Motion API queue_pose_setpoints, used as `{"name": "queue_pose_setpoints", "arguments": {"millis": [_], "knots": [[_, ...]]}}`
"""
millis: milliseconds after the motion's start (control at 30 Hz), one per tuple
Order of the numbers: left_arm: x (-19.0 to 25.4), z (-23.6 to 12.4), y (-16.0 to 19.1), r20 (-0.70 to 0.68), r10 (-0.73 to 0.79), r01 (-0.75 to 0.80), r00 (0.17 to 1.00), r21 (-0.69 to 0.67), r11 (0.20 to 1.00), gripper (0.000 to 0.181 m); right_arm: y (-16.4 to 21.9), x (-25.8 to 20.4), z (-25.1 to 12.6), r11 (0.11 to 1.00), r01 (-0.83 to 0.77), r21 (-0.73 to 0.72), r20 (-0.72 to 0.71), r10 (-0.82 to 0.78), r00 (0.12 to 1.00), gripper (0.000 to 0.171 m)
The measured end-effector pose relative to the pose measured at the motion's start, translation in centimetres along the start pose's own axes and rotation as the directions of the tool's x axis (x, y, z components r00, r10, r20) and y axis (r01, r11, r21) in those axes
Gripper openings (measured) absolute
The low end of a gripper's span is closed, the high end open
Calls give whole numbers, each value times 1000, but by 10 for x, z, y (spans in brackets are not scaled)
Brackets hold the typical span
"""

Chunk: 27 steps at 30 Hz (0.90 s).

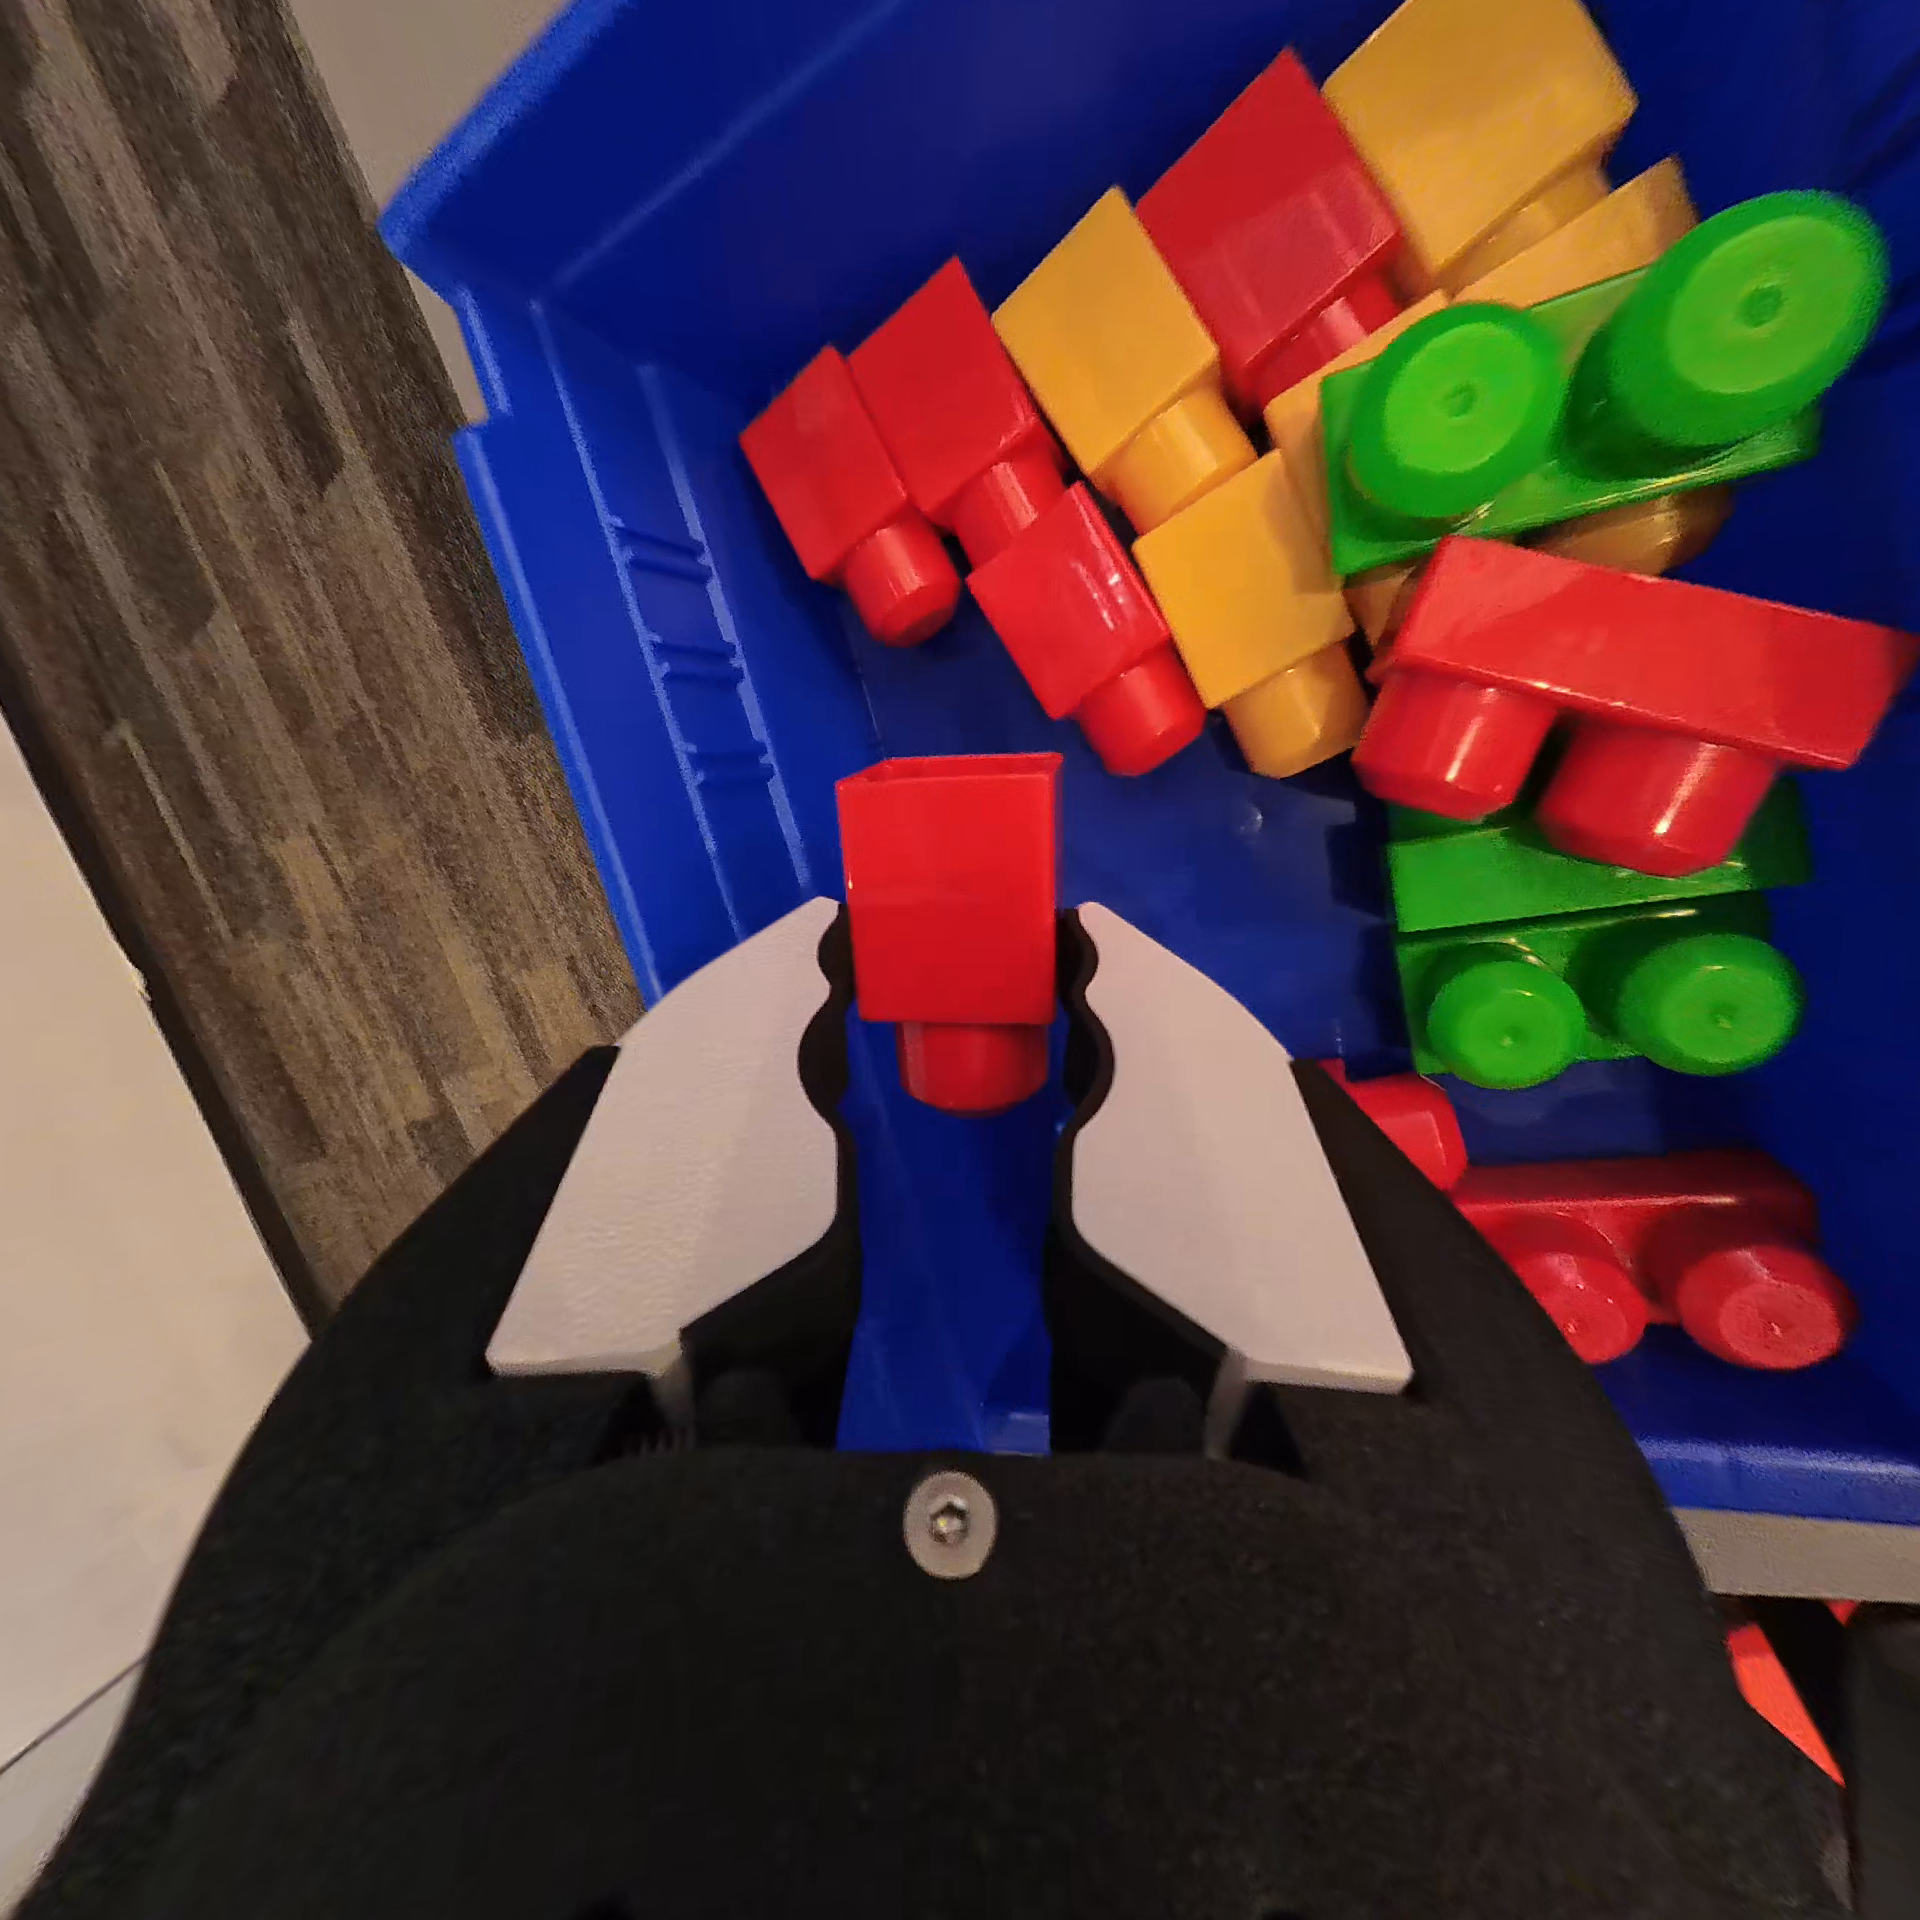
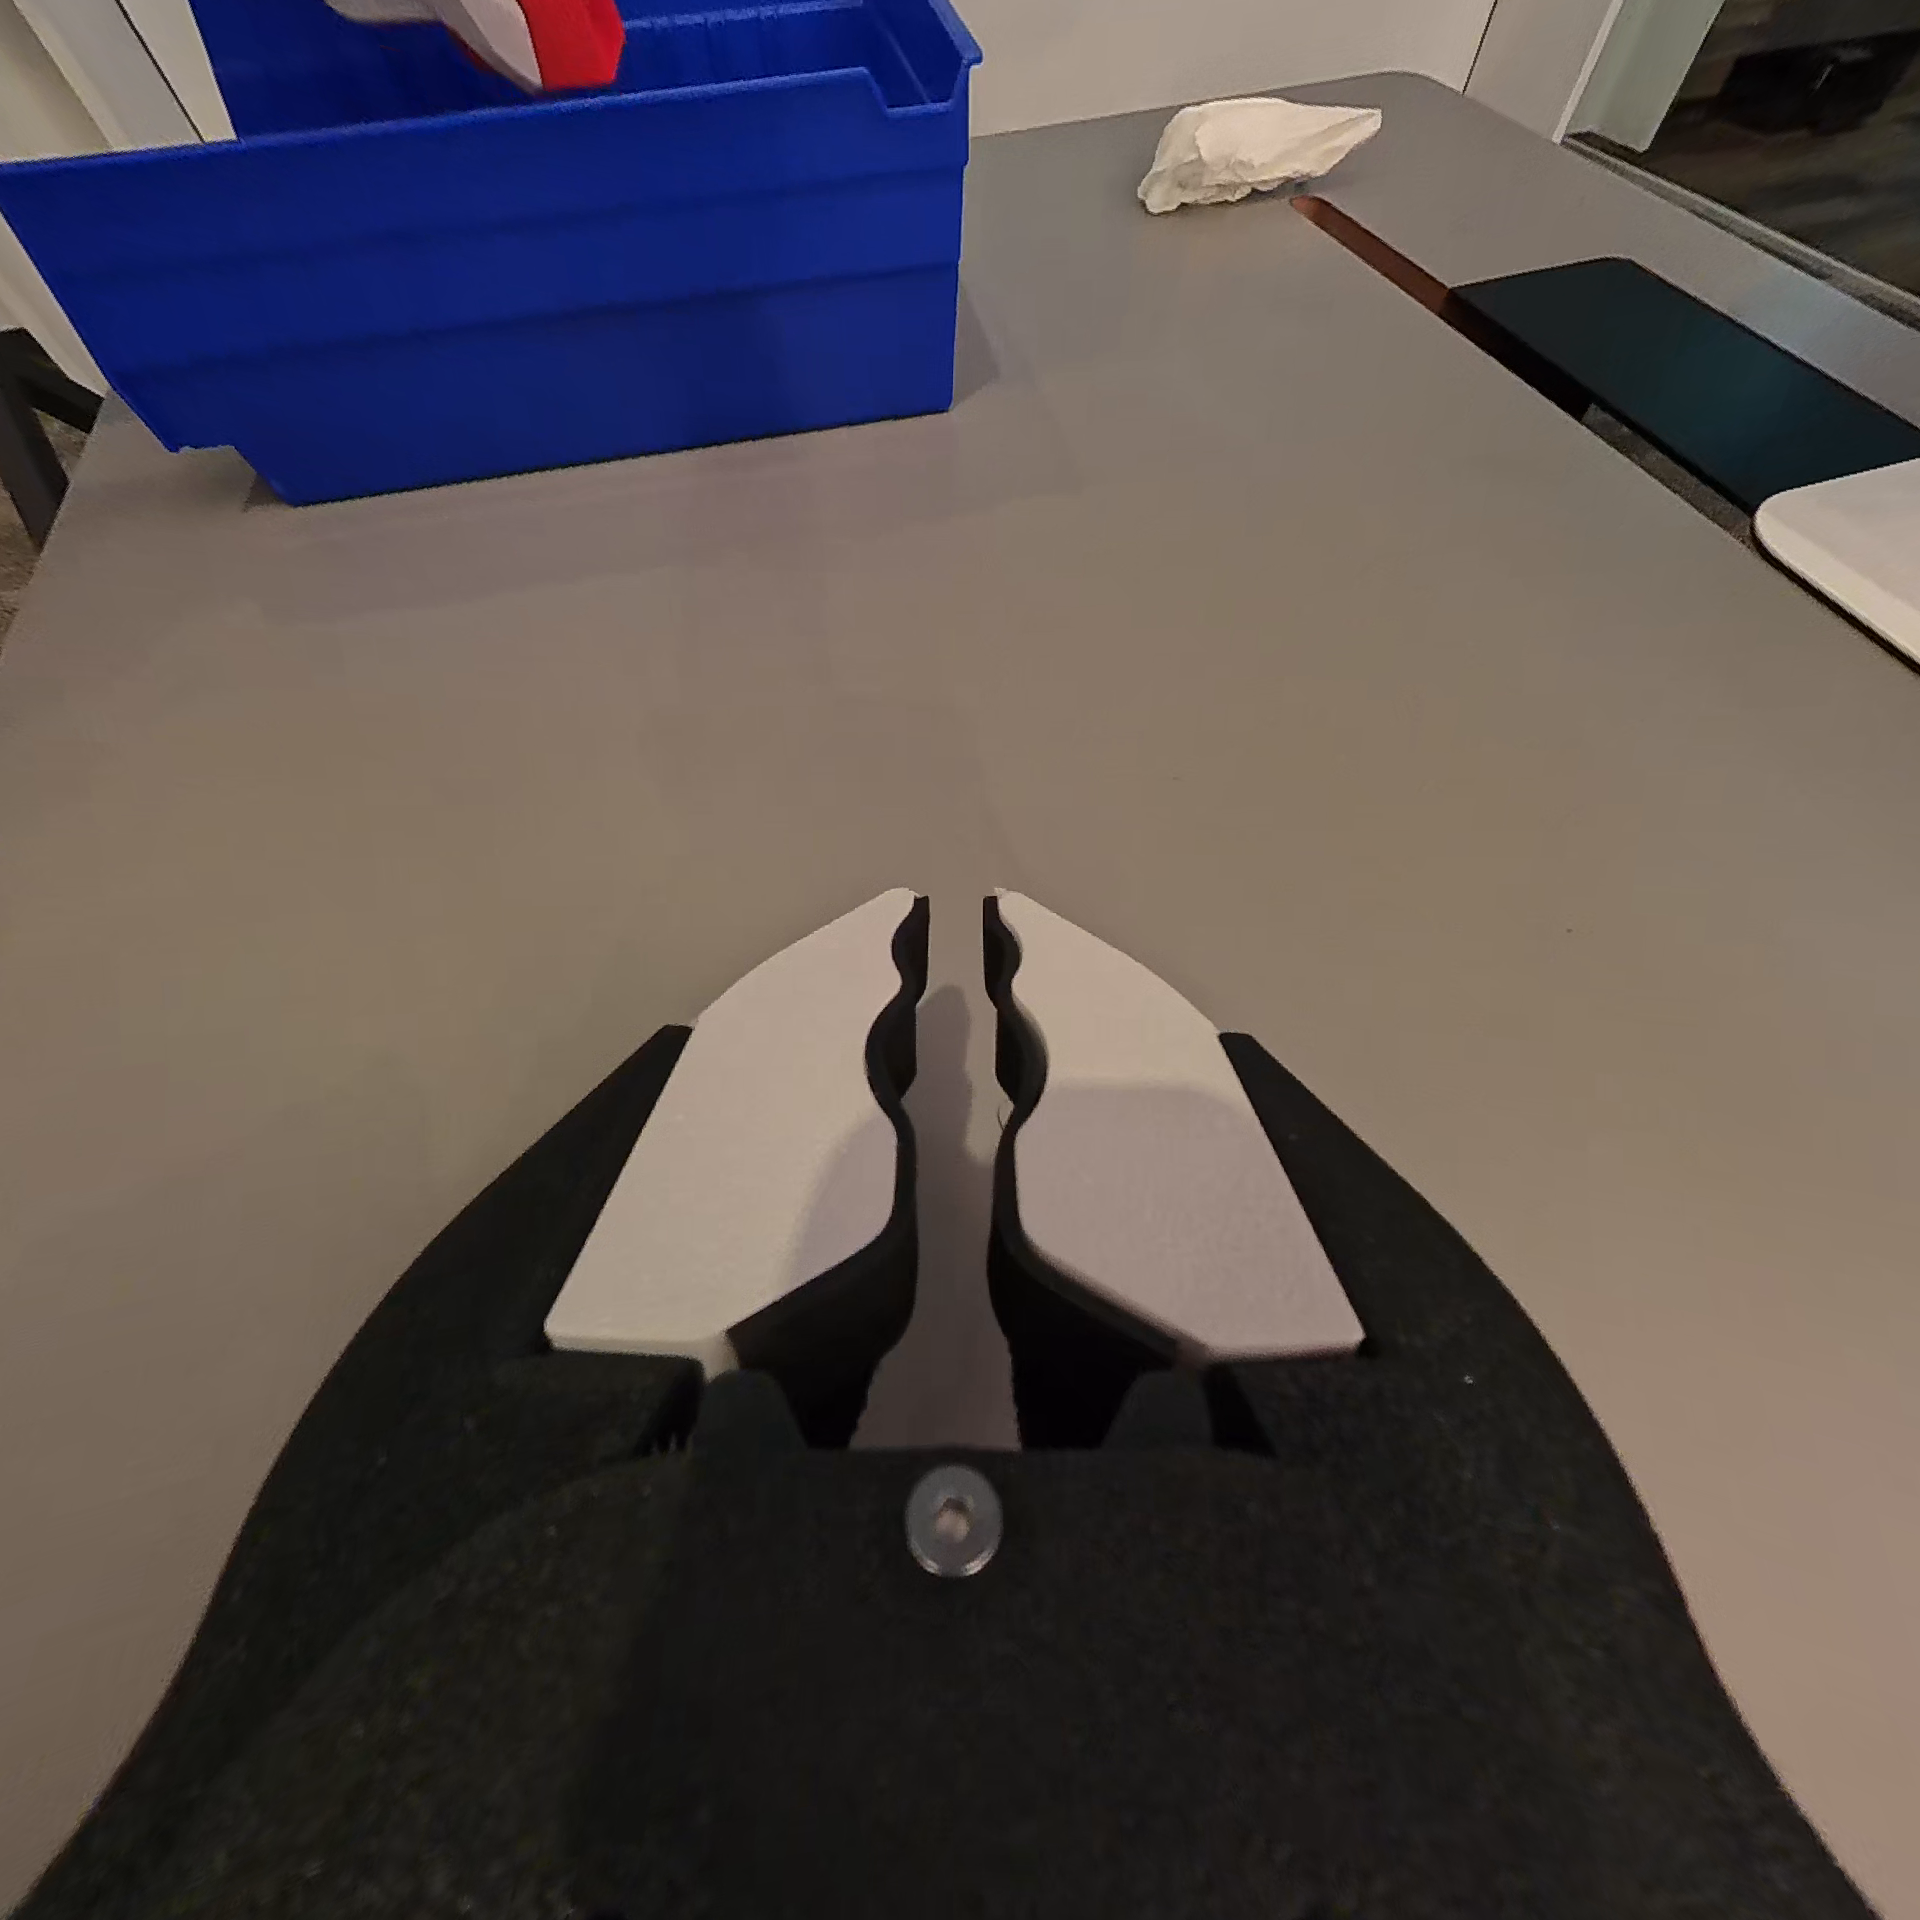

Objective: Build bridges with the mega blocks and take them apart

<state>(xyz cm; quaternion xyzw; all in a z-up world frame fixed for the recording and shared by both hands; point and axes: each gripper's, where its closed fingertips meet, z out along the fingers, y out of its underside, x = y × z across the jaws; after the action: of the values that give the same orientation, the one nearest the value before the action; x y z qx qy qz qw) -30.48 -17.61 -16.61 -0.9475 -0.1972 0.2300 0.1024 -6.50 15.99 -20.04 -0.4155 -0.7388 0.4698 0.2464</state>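
Note:
My left gripper (image 1: 958,914) is shut on a small red one-stud block (image 1: 951,883), held above the blue bin (image 1: 644,270) with its stud pointing back at me. Inside the bin lie several red blocks (image 1: 1631,655), yellow blocks (image 1: 1112,332) and green two-stud blocks (image 1: 1590,384). My right gripper (image 2: 956,902) hovers low over the grey table (image 2: 1247,675); its jaws stand nearly closed with a narrow gap and nothing between them. The blue bin also shows in the right wrist view (image 2: 520,312) at far left, with the left gripper and red block (image 2: 571,42) above it.
A crumpled white cloth (image 2: 1247,151) lies at the far right of the table. A dark pad (image 2: 1683,384) and a white object (image 2: 1849,551) sit beyond the table's right edge. Carpeted floor (image 1: 208,623) shows left of the bin.

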Motion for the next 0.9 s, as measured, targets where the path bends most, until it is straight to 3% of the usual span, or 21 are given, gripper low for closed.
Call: {"name": "queue_pose_setpoints", "arguments": {"millis": [100,267,567,700,900], "knots": [[5,-16,-8,-9,11,-11,1000,29,1000,39,1,-1,0,1000,1,-1,2,-1,1000,9],[29,-44,-40,-147,-30,48,989,118,992,39,-7,-8,-1,998,24,50,29,-25,999,10],[104,-105,-140,-398,15,112,917,294,949,38,-26,-23,-16,989,26,142,34,-31,999,14],[147,-113,-168,-471,65,88,880,296,951,38,-23,-25,-30,991,33,127,13,-35,999,14],[224,-98,-173,-530,214,-89,821,251,964,38,-6,-26,-58,996,4,93,2,-5,1000,14]]}}
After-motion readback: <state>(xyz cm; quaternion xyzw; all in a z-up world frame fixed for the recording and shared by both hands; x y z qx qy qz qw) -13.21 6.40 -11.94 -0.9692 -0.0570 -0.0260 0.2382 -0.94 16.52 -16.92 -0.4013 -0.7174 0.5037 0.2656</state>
